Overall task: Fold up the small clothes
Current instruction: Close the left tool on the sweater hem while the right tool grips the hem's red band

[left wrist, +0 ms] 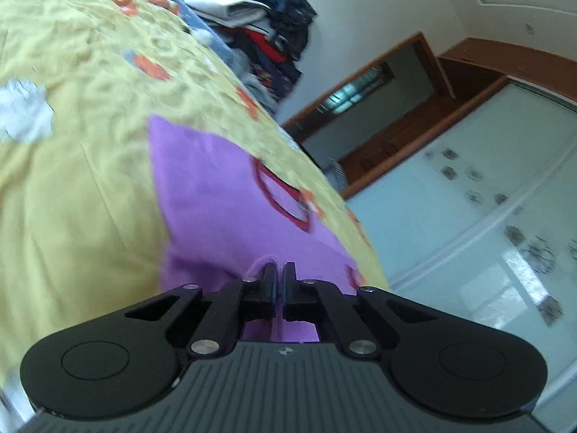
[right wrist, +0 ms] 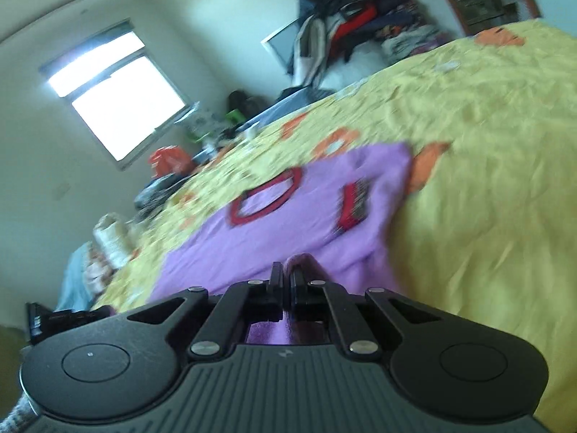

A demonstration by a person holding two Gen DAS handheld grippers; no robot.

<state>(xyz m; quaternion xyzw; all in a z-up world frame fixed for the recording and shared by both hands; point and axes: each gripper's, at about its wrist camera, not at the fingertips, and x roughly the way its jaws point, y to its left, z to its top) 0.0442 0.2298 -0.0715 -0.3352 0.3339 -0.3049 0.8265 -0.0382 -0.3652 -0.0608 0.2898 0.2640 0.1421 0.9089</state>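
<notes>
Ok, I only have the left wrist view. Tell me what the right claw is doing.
Observer: The right claw is shut on the purple shirt's hem, like your left claw.
Operator: Give me the right sleeve.
Observer: Its red cuff lies flat on the shirt, near the edge.
Operator: Report what's beyond the bed on that side.
Observer: A bright window, and clutter along the yellow bedspread's far edge.

Soft matt purple cloth shirt (left wrist: 216, 195) on a crinkled yellow fabric bedspread (left wrist: 72, 166); glossy wardrobe doors (left wrist: 487, 216).
</notes>
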